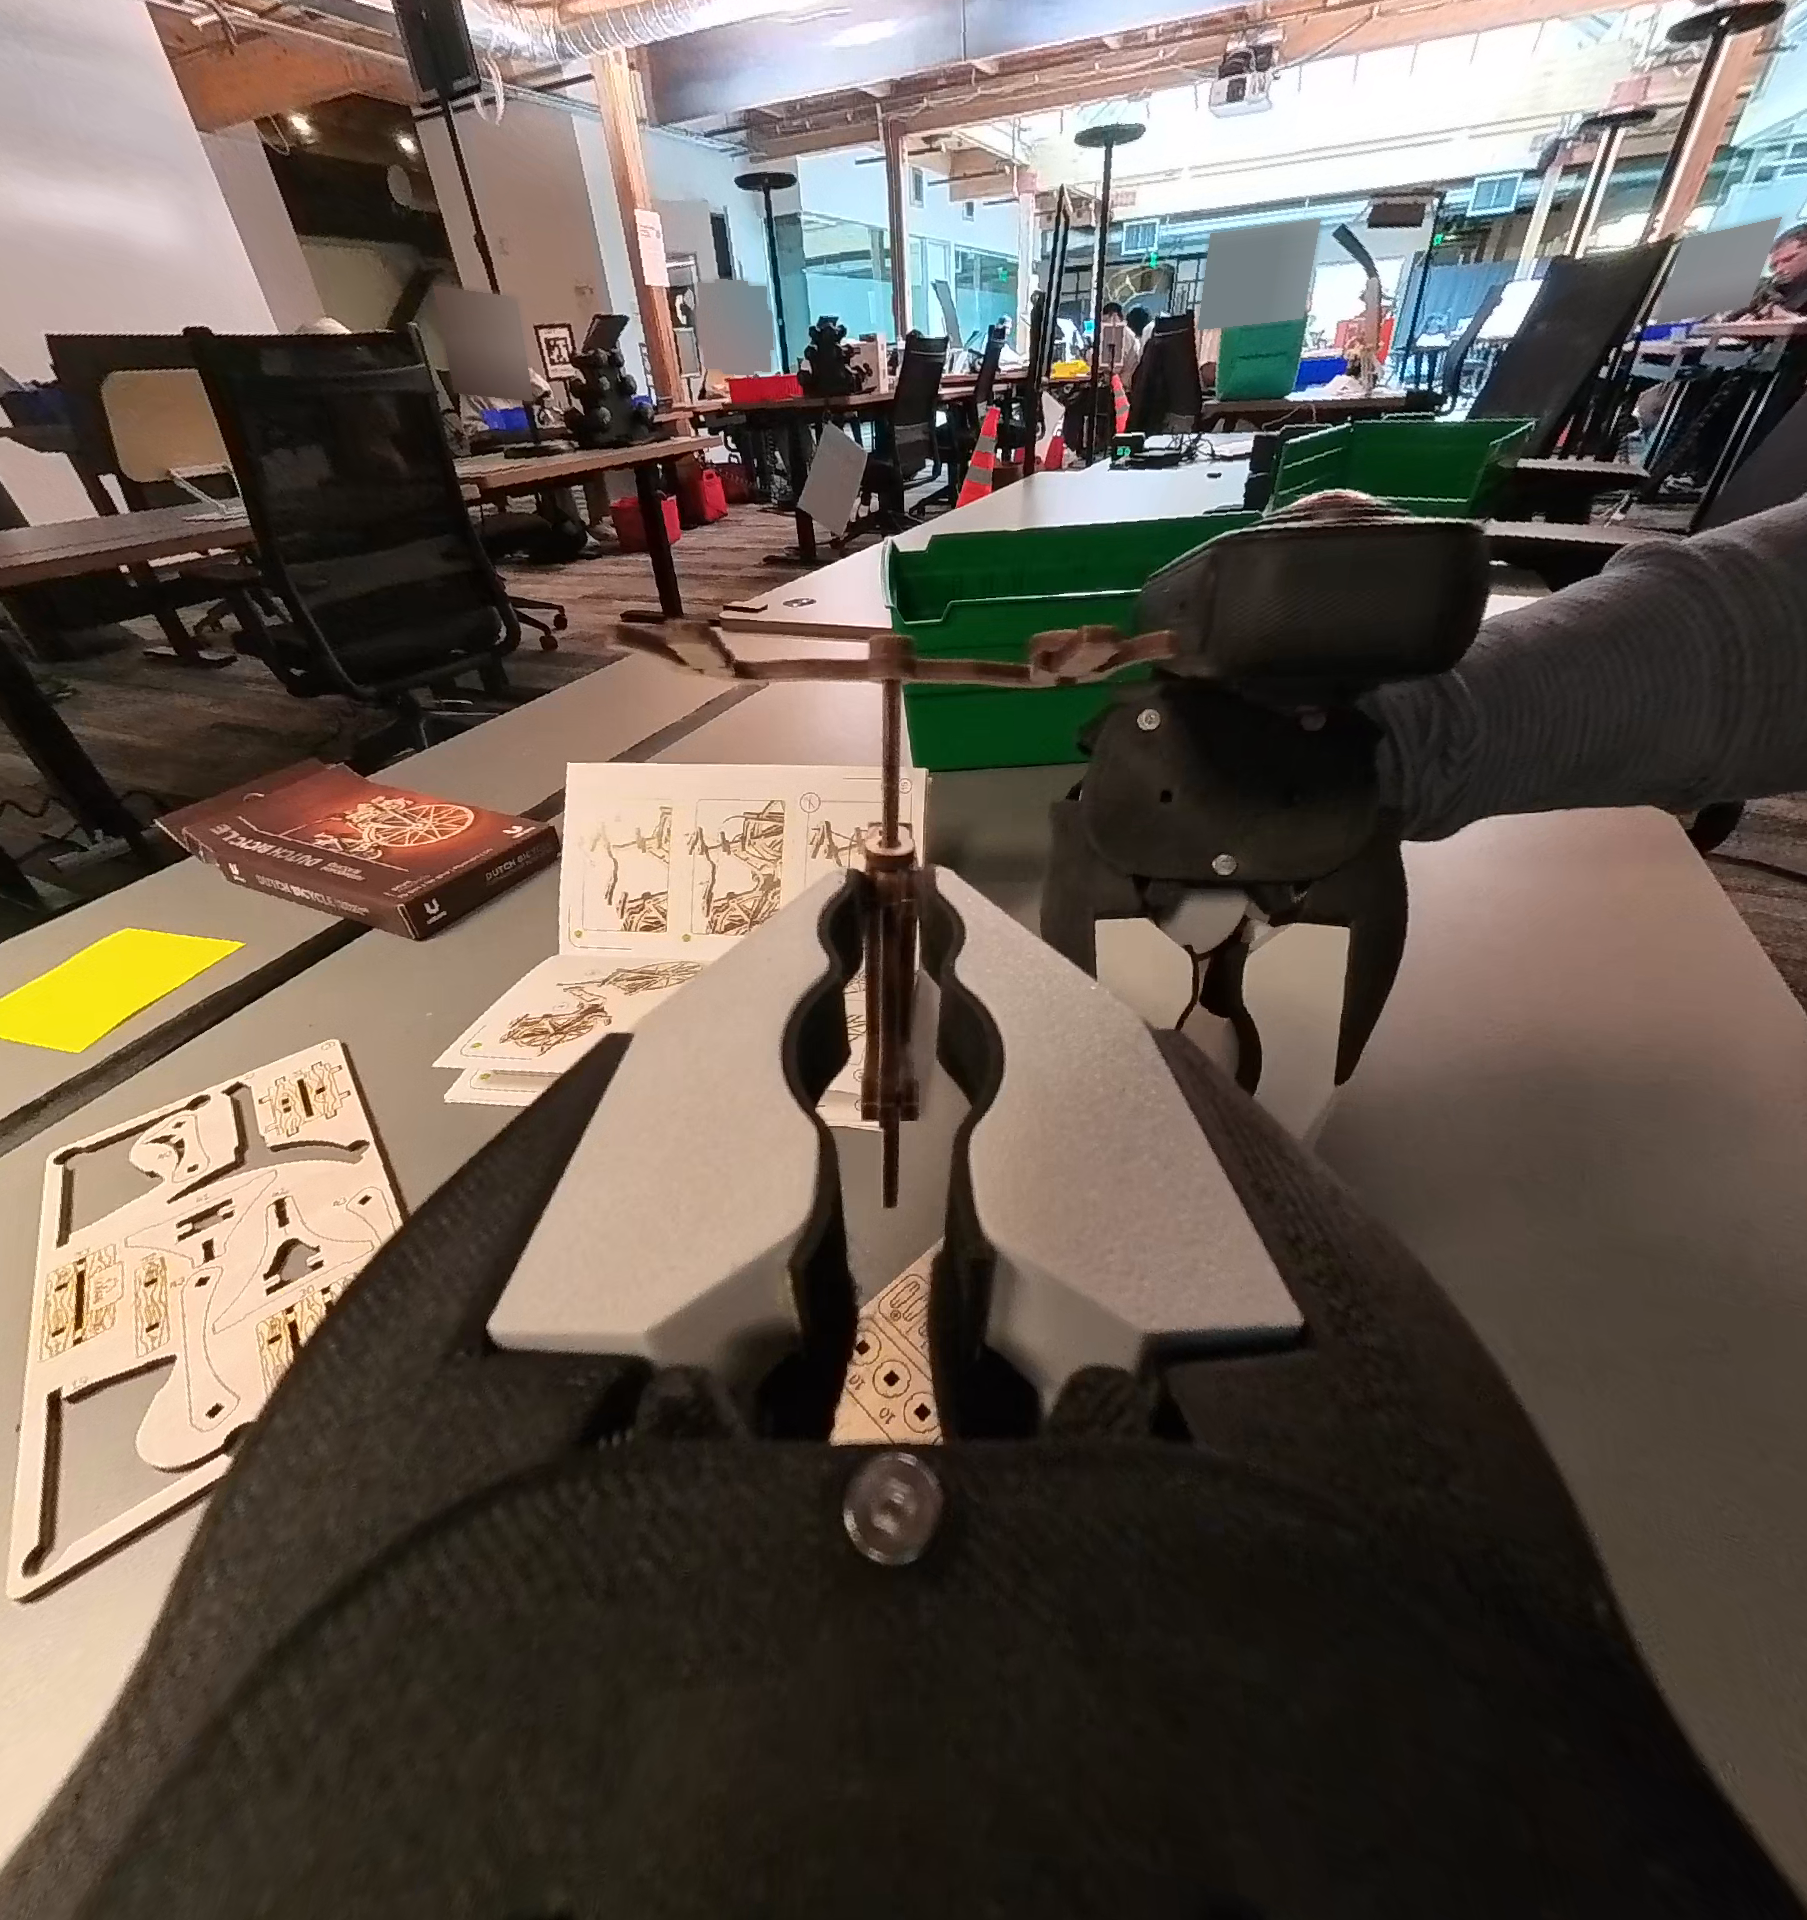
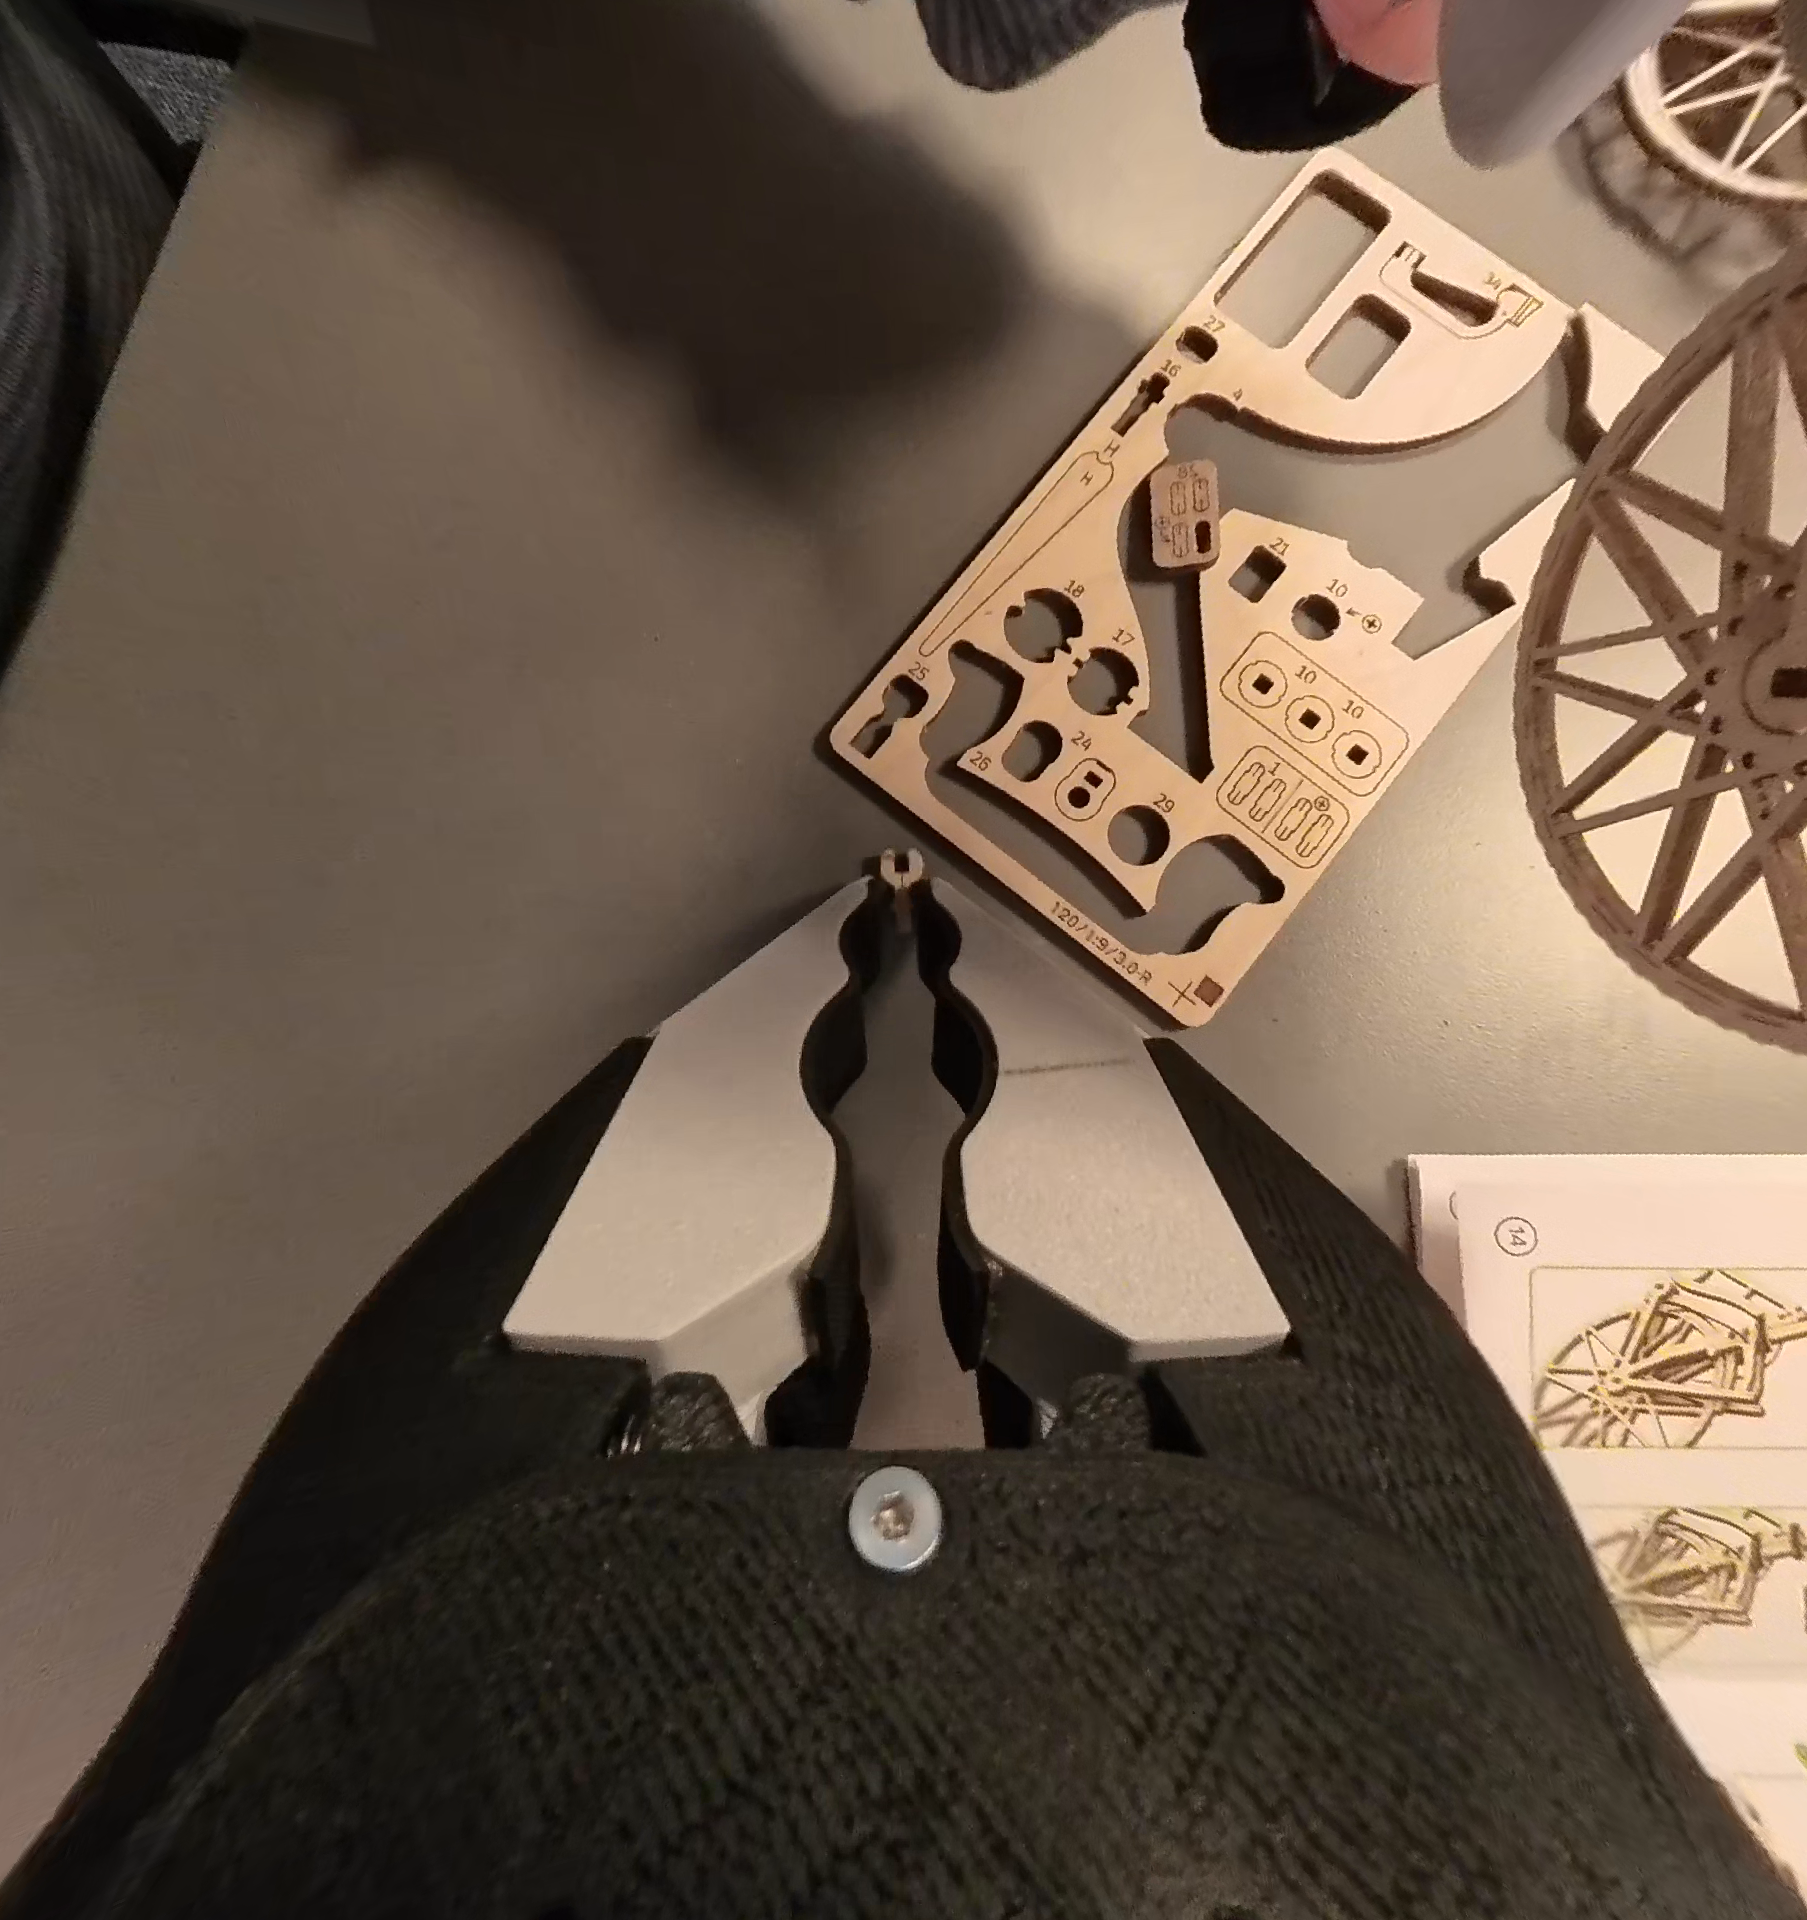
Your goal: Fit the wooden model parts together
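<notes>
My left gripper (image 1: 886, 883) is shut on the wooden bicycle model (image 1: 886, 977), gripping its upright front stem. The handlebar (image 1: 878, 657) crosses above the fingertips. In the right wrist view the model's spoked wheel (image 2: 1699, 665) hangs at the right edge. My right gripper (image 2: 897, 891) is shut on a small wooden clip piece (image 2: 899, 868), held just above the table beside a punched-out wooden parts sheet (image 2: 1138, 644). In the left wrist view the right gripper (image 1: 1242, 997) points down at the table, to the right of the model.
A second wooden parts sheet (image 1: 203, 1268), an instruction booklet (image 1: 670, 894), the dark kit box (image 1: 359, 842) and a yellow note (image 1: 99, 987) lie on the grey table (image 1: 1501, 1143). Green bins (image 1: 1013, 644) stand behind. Another wheel (image 2: 1730, 114) lies at the top right. Tip to tip, the grippers are about 15 cm apart.
</notes>
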`<state>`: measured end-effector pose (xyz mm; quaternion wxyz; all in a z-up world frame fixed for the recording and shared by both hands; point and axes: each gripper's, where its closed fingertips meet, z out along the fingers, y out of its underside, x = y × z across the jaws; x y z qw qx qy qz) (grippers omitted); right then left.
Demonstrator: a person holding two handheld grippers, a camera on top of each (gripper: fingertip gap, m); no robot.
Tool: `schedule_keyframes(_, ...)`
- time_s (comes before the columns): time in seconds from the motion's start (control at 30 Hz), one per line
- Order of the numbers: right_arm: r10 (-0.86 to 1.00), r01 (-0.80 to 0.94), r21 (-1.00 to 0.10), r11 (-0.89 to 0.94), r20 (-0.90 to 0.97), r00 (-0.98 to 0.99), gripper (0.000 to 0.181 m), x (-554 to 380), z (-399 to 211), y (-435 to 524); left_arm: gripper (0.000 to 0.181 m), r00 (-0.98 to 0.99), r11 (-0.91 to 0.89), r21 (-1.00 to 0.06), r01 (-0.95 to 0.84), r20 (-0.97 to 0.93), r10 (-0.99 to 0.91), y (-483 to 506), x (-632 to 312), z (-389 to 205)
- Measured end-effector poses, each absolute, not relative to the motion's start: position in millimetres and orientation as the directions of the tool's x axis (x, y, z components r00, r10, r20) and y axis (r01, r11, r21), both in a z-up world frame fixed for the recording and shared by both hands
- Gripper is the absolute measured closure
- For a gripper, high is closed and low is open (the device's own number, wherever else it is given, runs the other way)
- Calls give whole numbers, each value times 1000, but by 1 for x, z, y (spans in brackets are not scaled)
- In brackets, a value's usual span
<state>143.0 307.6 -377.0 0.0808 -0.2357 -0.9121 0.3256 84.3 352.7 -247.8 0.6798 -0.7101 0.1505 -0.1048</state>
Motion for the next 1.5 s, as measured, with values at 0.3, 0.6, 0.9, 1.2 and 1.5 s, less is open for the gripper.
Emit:
schedule_keyframes(0.3, 554, 406, -653, 640, 25, -832, 181, 142, -366, 316, 172, 923, -16, -996, -88, -76, -376, 351, 89, -246)
schedule_keyframes(0.6, 653, 274, -753, 598, 261, -711, 181, 122, -249, 359, 172, 880, 59, -981, -183, -190, -435, 344, 109, -240)
schedule_keyframes(0.9, 572, 227, -669, 708, 355, -739, 181, 118, -235, 350, 172, 863, 78, -967, -242, -251, -438, 342, 112, -242)
schedule_keyframes(1.2, 549, 221, -670, 709, 327, -769, 181, 122, -241, 341, 172, 835, 50, -953, -297, -285, -470, 345, 123, -255)
schedule_keyframes(1.5, 523, 230, -618, 752, 347, -778, 181, 122, -246, 341, 172, 831, 42, -955, -292, -275, -484, 345, 125, -257)
